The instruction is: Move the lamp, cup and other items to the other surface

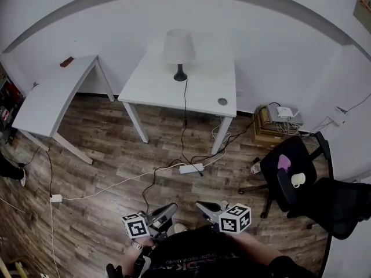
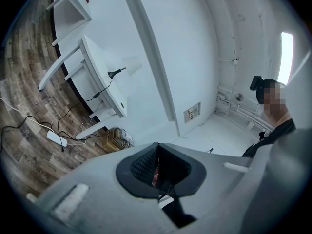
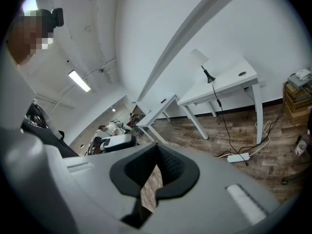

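Seen from above, a white table (image 1: pixel 168 91) stands against the wall at centre. Far left of the table is a long white desk (image 1: pixel 49 100), bare except for a small red object (image 1: pixel 66 61) at its far end.

On the table, near its back edge, stands the lamp (image 1: pixel 178 48), white shade on a dark base. Its cord (image 1: pixel 185 112) drops over the table's front edge to a power strip (image 1: pixel 191 168) on the wood floor (image 1: pixel 104 155).

Well in front of the table, close to the person's body, the left gripper (image 1: pixel 172 206) and right gripper (image 1: pixel 200 205) are both clenched on nothing, their tips angled toward each other.

Right of the table a stack of boxes (image 1: pixel 272 129) sits by the wall, and nearer the person is a black chair (image 1: pixel 272 169) with the cup (image 1: pixel 298 180) and a purple item (image 1: pixel 283 162) on its seat.

Risks, as I judge them: carrying the lamp while it is plugged in could pull the cord taut and tip the lamp. Loose cables invite a trip. The chair may shift under a push, spilling the cup.
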Available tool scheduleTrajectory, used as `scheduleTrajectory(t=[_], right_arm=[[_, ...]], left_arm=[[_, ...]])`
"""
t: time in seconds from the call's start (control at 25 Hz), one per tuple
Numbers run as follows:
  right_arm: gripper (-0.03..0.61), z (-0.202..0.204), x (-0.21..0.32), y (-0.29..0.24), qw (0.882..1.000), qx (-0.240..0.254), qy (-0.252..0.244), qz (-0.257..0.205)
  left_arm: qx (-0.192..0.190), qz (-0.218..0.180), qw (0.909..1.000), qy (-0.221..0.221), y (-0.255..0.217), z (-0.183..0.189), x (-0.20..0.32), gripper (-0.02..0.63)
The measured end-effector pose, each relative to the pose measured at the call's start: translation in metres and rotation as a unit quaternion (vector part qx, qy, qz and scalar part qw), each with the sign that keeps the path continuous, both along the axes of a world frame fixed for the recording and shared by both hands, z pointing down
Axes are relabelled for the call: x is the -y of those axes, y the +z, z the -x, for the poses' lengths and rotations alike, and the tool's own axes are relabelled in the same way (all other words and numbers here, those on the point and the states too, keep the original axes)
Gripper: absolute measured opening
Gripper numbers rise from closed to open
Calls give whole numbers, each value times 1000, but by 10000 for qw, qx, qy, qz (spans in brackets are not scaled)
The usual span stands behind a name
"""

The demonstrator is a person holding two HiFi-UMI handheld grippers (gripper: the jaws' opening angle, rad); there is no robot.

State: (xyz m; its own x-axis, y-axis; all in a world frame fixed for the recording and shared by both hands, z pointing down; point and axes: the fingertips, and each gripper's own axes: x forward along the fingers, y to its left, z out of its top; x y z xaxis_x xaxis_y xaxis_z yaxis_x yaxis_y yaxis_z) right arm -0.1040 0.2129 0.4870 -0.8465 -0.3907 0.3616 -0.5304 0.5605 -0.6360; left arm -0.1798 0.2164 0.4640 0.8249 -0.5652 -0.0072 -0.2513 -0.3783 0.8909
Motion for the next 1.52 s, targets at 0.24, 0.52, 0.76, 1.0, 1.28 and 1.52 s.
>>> scheduleTrajectory(t=[0.24,0.52,0.76,1.0,1.28,1.52], right_arm=[[3,-3,-4,-2,10000,43,58,-20],[3,-6,-8,-3,9999,77,118,4],[3,-12,-8,-5,9997,101,216,-62],[3,-9,-8,-6,9998,42,168,-77],[3,2,-9,-3,10000,-17,-42,-54],[3,18,-10,-2,9996,-96,-240,-71]], left_arm=[[-38,14,10000,31,-3,-2,-4,-1],[-26,6,10000,46,-6,-2,-9,-3],[-105,-191,9996,188,-15,-10,-8,-2],[48,-216,9995,227,-13,-9,-7,-2],[-115,-91,9999,-49,-8,5,-8,-2],[-187,9,9995,-264,-2,22,-12,-2]])
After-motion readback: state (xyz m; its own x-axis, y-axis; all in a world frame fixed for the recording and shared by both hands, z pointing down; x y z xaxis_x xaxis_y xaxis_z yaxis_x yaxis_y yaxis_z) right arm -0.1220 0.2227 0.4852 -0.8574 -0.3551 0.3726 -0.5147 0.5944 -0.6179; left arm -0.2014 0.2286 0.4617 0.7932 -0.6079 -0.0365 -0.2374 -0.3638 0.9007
